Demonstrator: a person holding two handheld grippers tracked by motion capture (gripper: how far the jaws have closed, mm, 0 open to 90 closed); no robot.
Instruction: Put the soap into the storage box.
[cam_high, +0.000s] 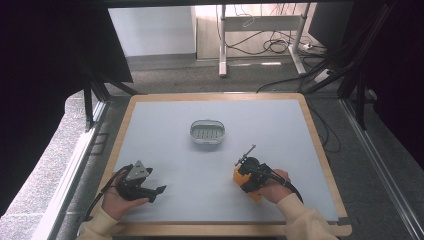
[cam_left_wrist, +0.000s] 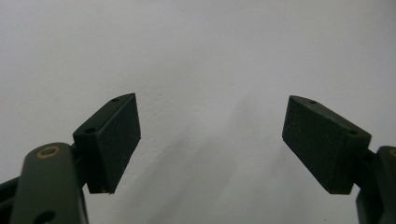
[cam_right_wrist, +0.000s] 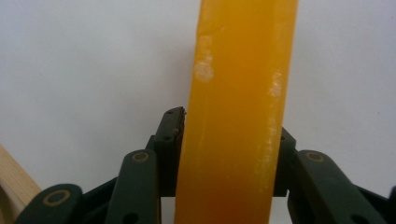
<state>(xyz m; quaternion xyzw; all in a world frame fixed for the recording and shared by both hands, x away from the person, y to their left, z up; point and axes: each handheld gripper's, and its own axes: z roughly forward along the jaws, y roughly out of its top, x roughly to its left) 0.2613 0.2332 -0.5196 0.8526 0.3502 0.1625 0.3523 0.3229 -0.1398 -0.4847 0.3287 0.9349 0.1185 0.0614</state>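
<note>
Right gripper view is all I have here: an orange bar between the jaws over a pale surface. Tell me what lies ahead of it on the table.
Observer: A small grey soap dish sits near the middle of the table, ahead and to the left of the right gripper.
Operator: Report the other gripper.
Observer: The left gripper is low at the table's near left; its jaws stand wide apart with nothing between them.
Operator: Say whether the dish holds anything.
Observer: From the high view its slotted floor looks bare. The orange soap bar is clamped in the right gripper, short of the dish.
</note>
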